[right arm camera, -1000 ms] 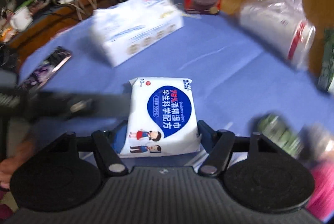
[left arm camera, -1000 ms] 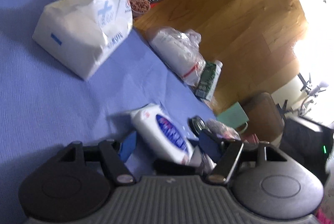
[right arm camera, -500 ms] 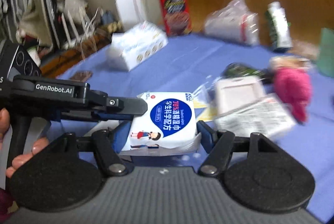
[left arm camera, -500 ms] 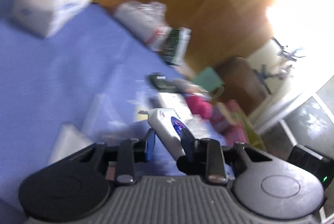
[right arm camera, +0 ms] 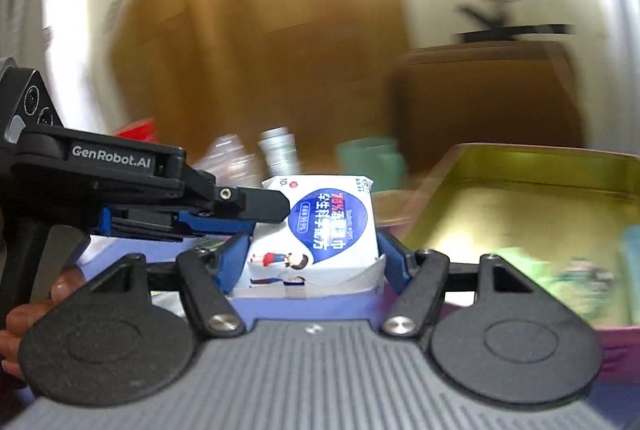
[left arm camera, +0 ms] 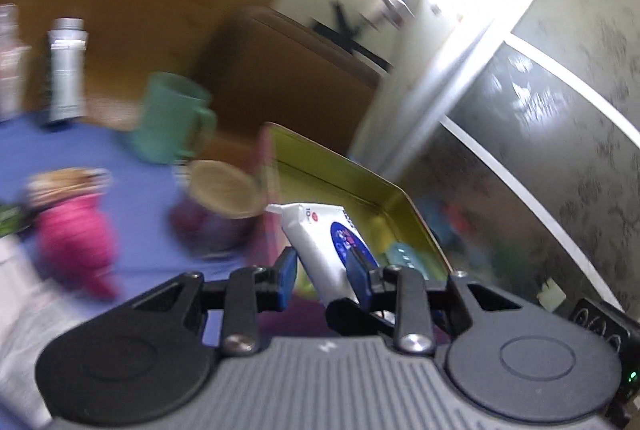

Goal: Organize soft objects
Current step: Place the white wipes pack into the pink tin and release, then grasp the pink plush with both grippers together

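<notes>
Blue cloth (left arm camera: pixel 132 165) covered the bench, its weave lost to motion blur, with brown panelling and a brown rounded seat behind it. On the cloth stood a mint-green plastic mug with a loop handle (left arm camera: pixel 172 117), a grey ribbed cylindrical bottle (left arm camera: pixel 64 69) and a fuzzy pink plush toy (left arm camera: pixel 74 236); a round tan-topped object lay near the mug, too smeared to identify.

An open rectangular tin with a glossy yellow-gold interior and pink outer wall (right arm camera: pixel 520 165) sat at the edge of the bench; blurred green and teal items lay in its bottom.

The white soft-plastic wipes packet with a blue oval label (right arm camera: pixel 320 226) was held off the bench by both claws, just beside the tin's near wall. The right claw (right arm camera: pixel 314 254) was pinching the packet flat across its width, blue pads pressed on its two side edges. The left claw (left arm camera: pixel 324 270), having closed down within the last second, was clamped on the packet's thin edge, seen edge-on and tilted in the left wrist view. In the right wrist view the left claw's black fingers reached in from the left onto the packet's corner. A hand (right arm camera: pixel 36 310) gripped that tool's handle.
</notes>
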A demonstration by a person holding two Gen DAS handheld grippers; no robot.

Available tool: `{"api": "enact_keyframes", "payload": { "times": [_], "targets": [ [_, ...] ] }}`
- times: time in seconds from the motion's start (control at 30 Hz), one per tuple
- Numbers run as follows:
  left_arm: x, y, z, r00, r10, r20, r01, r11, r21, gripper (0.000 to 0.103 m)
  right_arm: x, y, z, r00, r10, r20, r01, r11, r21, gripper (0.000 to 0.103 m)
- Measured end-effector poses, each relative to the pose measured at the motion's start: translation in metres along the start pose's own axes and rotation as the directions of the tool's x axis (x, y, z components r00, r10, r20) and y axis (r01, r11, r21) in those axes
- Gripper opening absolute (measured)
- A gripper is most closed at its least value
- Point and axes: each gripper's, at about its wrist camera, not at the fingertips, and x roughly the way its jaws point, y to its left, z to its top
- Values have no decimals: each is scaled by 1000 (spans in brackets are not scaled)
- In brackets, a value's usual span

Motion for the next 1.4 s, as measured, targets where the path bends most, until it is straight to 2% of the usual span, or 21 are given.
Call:
{"api": "enact_keyframes", "payload": {
  "times": [0.13,0.23,0.37,0.43,0.5,0.63,0.77,0.83,0.87,0.93,1.03,1.1,1.2,1.23,1.37,1.4],
  "targets": [
    [51,-15,6,998,-15,-59,17,999,41,29,0,-49,4,995,-96,2,96,993,65,71],
    [81,-19,8,996,13,-83,-8,998,63,30,13,-74,5,991,-131,-31,133,986,100,71],
    [101,-11,7,995,50,-85,-45,997,56,35,38,-90,6,983,-165,-76,172,980,101,73],
    [107,-7,7,994,70,-80,-66,997,47,42,54,-98,8,979,-178,-102,187,979,84,77],
    [105,-5,7,995,71,-65,-68,996,49,44,64,-101,8,972,-203,-119,213,974,75,82],
    [74,-9,3,999,43,-1,-43,997,72,51,61,-95,7,968,-239,-82,245,967,76,84],
    [25,1,-3,998,-1,60,-1,999,44,51,28,-84,5,968,-251,25,248,964,100,80],
    [-1,10,-8,996,6,90,-9,1000,30,51,17,-71,5,968,-237,79,230,969,90,67],
    [-17,18,-12,994,18,111,-20,1000,20,51,12,-63,6,970,-222,98,215,974,73,64],
    [-46,36,-18,989,52,139,-53,999,2,51,9,-44,7,979,-166,114,164,986,31,51],
    [-86,68,-30,968,178,175,-176,984,-29,51,17,-11,7,997,-36,66,38,999,-28,39],
    [-107,90,-37,945,269,185,-264,963,-52,51,30,10,3,999,44,13,-43,997,-56,38],
    [-130,119,-45,907,380,180,-365,924,-112,52,50,38,-6,994,90,-54,-95,991,-90,37],
    [-136,129,-49,901,397,173,-377,916,-137,52,58,45,-10,992,100,-75,-107,990,-93,38],
    [-150,150,-57,904,399,155,-366,908,-203,52,83,62,-17,987,95,-128,-108,989,-98,42],
    [-149,152,-57,906,395,150,-361,908,-212,52,92,62,-14,987,83,-140,-96,991,-95,48]
  ]
}}
